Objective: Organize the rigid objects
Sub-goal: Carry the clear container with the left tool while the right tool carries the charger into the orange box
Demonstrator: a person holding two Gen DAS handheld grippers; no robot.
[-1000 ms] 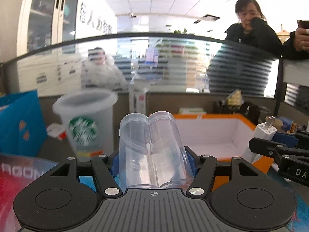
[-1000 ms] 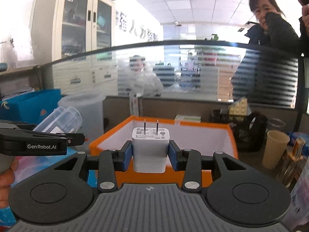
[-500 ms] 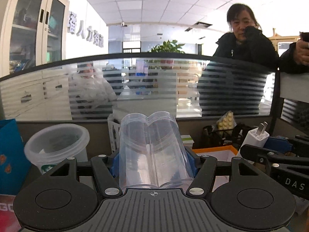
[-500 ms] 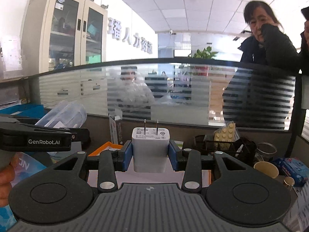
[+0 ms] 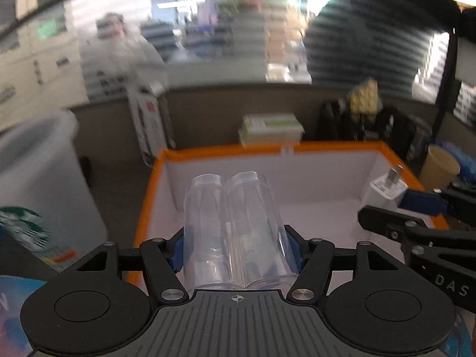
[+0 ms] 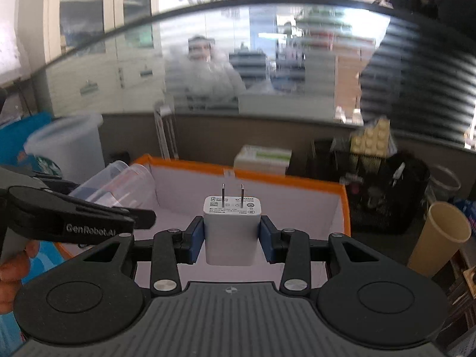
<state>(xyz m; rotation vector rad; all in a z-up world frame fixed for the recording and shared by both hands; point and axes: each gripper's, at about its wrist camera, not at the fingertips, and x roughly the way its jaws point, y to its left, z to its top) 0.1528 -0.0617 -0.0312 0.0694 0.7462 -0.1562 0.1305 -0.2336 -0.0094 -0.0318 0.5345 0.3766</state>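
Two grippers hover over one orange-rimmed box (image 5: 226,150), apparently to drop their loads inside. At lower centre, the left gripper (image 5: 236,248) clamps one clear twin-tube container (image 5: 232,226); the right gripper (image 6: 232,239) pinches one white charger (image 6: 230,232), its two prongs pointing away from the camera.

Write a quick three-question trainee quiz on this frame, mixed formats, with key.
1. True or false: the left gripper is empty.
2. What does the right gripper hold? A) paper cup B) white charger C) blue bag
3. Fill in: the box ahead has an ______ rim.

Key: 1. False, it is shut on the clear double tube. 2. B, the white charger, prongs pointing away from the camera. 3. Orange.
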